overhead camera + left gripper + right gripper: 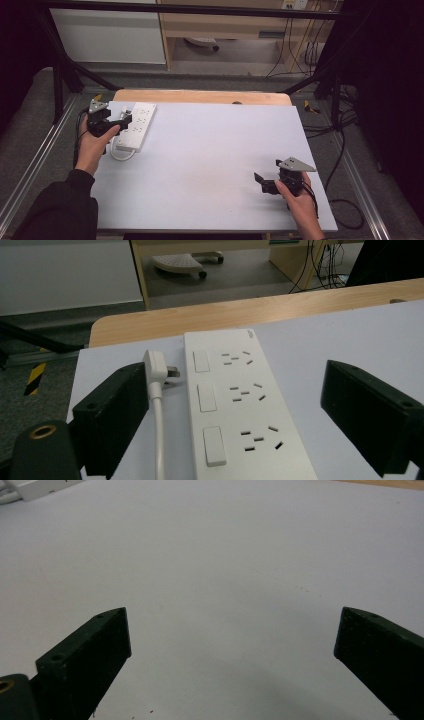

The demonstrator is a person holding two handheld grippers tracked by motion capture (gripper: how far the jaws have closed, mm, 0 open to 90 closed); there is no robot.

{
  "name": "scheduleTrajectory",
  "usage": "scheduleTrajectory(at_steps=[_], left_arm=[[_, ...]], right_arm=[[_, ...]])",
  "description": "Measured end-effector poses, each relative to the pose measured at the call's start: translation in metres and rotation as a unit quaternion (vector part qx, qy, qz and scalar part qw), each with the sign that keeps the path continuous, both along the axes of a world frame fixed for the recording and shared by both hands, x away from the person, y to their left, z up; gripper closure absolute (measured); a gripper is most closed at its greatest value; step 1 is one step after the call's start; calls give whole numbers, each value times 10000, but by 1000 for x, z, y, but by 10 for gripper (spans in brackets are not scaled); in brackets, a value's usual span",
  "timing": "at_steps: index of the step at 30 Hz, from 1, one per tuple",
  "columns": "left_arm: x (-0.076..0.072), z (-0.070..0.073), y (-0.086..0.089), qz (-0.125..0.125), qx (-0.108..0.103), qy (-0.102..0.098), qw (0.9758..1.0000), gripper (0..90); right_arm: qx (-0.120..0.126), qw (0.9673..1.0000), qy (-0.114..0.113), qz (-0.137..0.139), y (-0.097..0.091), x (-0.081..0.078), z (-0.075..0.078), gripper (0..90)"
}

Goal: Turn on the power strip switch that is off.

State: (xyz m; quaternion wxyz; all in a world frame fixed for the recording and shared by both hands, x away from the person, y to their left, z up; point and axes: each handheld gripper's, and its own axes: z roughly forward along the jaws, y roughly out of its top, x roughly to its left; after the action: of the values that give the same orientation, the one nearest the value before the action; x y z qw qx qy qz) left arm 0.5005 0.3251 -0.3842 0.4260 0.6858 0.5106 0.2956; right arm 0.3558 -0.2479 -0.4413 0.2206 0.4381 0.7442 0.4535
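power strip: the white three-outlet power strip [235, 405] lies flat at the far left corner of the tabletop [210, 165], its long side running toward the far edge. each outlet has its own rocker switch, and all three sockets are bare.
plug: the strip's own white plug [159, 369] lies on the tabletop just beside the strip's left side, prongs pointing at the strip, not seated in anything. its cord [159, 435] runs back toward you along that side.
left gripper: your left gripper [112, 120] hovers over the near end of the strip with its jaws spread wide. in the left gripper view the strip and the plug's cord sit in the gap between them; nothing is gripped.
right gripper: your right gripper [267, 182] is near the near right corner of the tabletop, well apart from the strip, jaws apart over bare surface.
progress: you look to be at the very start. the approach with the left is made, but no grasp yet.
left to do: closing on the strip or the plug, and whatever follows, is all ahead of you.
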Motion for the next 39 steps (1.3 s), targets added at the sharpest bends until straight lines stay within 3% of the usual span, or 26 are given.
scheduleTrajectory(at_steps=[9, 20, 21, 30, 39], left_arm=[[5, -8, 0, -26, 65, 133, 9999, 156], [7, -13, 5, -11, 197, 269, 9994, 350], [8, -14, 5, -4, 197, 276, 9994, 408], [12, -22, 2, -96, 193, 474, 9986, 650], [16, -30, -4, -170, 251, 631, 9975, 720]], right_arm=[[-6, 10000, 17, 13, 0, 0, -1, 22], [-6, 10000, 55, 26, 1, 1, -2, 22], [-16, 10000, 68, 33, 0, 1, -3, 22], [-15, 10000, 91, 26, 1, 2, -3, 22], [-21, 10000, 72, 34, 1, 1, -3, 22]])
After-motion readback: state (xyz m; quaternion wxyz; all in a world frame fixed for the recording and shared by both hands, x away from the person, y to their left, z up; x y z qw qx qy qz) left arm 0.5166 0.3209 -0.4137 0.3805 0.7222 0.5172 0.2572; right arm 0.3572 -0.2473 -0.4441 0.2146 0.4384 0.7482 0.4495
